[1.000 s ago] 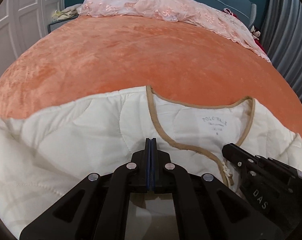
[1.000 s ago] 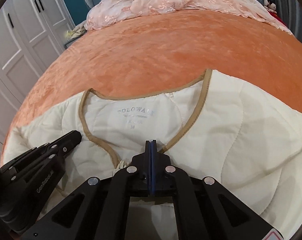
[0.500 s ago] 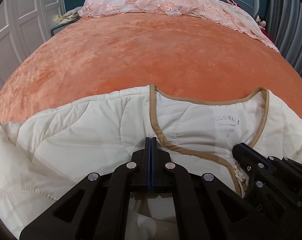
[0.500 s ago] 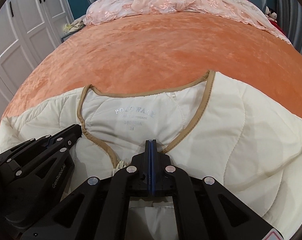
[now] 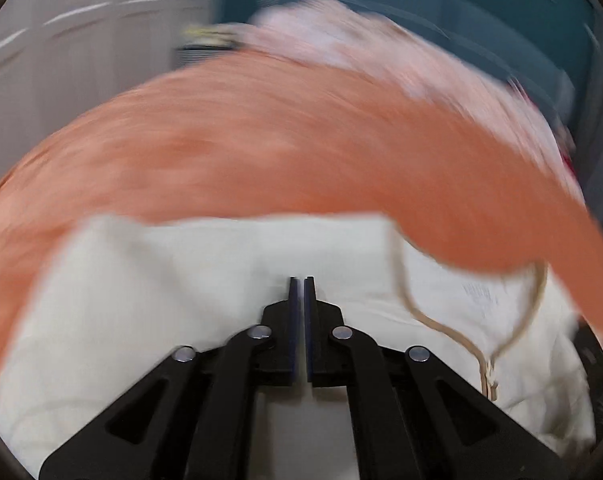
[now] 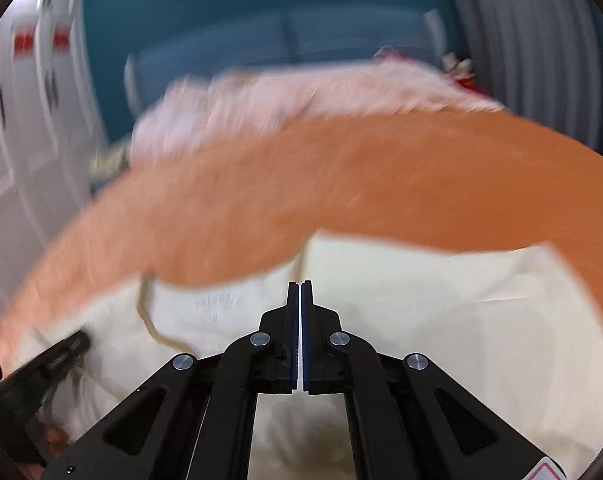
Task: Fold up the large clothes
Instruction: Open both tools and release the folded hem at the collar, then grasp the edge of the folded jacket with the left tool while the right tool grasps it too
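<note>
A cream quilted jacket [image 5: 205,280] with tan neck trim [image 5: 433,320] lies on the orange bed cover [image 5: 301,152]. It also shows in the right wrist view [image 6: 421,300], on the cover [image 6: 381,184]. Both views are motion-blurred. My left gripper [image 5: 299,284] has its jaws together on a fold of the jacket, left of the neckline. My right gripper [image 6: 300,286] has its jaws together with cream cloth between them, right of the neckline. The left gripper's black body [image 6: 41,372] shows at the lower left of the right wrist view.
A pink lace cloth [image 5: 361,40] lies at the head of the bed, against a teal headboard [image 6: 301,40]. White wardrobe doors [image 6: 21,140] stand to the left. Grey curtains [image 6: 541,40] hang to the right.
Both grippers have swung apart, each still gripping the jacket. The neckline has slid right in the left view and left in the right view. Both cameras tilted up.
</note>
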Available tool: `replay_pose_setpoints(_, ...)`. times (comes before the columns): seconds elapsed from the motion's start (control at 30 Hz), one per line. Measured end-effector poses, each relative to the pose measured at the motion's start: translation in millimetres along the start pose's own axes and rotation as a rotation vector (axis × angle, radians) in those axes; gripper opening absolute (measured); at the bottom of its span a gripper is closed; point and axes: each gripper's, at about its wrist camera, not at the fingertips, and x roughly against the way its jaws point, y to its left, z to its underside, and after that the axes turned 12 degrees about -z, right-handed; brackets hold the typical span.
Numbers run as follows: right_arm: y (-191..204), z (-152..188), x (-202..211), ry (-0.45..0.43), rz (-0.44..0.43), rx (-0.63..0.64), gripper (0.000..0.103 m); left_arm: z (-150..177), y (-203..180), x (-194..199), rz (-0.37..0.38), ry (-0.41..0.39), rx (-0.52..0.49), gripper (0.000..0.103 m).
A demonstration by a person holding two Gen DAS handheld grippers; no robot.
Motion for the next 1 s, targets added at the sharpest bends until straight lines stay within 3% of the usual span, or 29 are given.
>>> replay_pose_setpoints(0.03,-2,-1,21,0.008,-0.038,-0.003,0.01,-2,23,16,0.007,-0.002,0.061,0.031)
replay_pose_setpoints(0.07,-3,0,38,0.02,-0.064,0.006,0.01,-1,46,36,0.033,-0.004,0.085,0.052)
replay_pose_setpoints(0.1,-3,3,61,0.027,-0.09,0.031,0.01,1,57,48,0.035,-0.009,0.087,0.063)
replay_pose_setpoints(0.13,-2,9,91,0.026,-0.111,0.072,0.011,6,77,71,0.029,-0.028,0.083,0.064)
replay_pose_setpoints(0.17,-4,14,112,0.028,-0.121,0.098,0.018,13,97,94,0.035,-0.046,0.076,0.068)
replay_pose_setpoints(0.27,-24,44,205,0.036,-0.173,0.101,0.054,39,146,147,0.026,-0.025,0.078,0.085)
replay_pose_setpoints(0.4,-50,78,294,0.069,-0.147,0.083,0.058,95,212,210,-0.018,0.039,0.067,0.085)
replay_pose_setpoints(0.63,-90,121,420,0.046,-0.057,-0.001,0.059,162,314,323,-0.12,0.029,0.091,0.085)
replay_pose_setpoints(0.73,-98,123,463,0.01,-0.036,0.001,0.073,173,353,371,-0.116,0.014,0.115,0.085)
replay_pose_setpoints(0.77,-100,124,472,0.008,-0.026,0.014,0.087,175,360,382,-0.113,0.015,0.116,0.089)
replay_pose_setpoints(0.8,-101,126,474,0.018,-0.021,0.021,0.089,176,363,384,-0.105,0.026,0.116,0.093)
replay_pose_setpoints(0.87,-109,138,467,0.068,-0.015,0.017,0.089,179,361,377,-0.064,0.06,0.121,0.093)
replay_pose_setpoints(0.93,-126,154,445,0.126,-0.021,-0.043,0.089,181,348,351,0.035,0.146,0.154,0.093)
replay_pose_setpoints(1.0,-141,165,422,0.154,-0.007,-0.107,0.089,187,338,331,0.091,0.182,0.172,0.093)
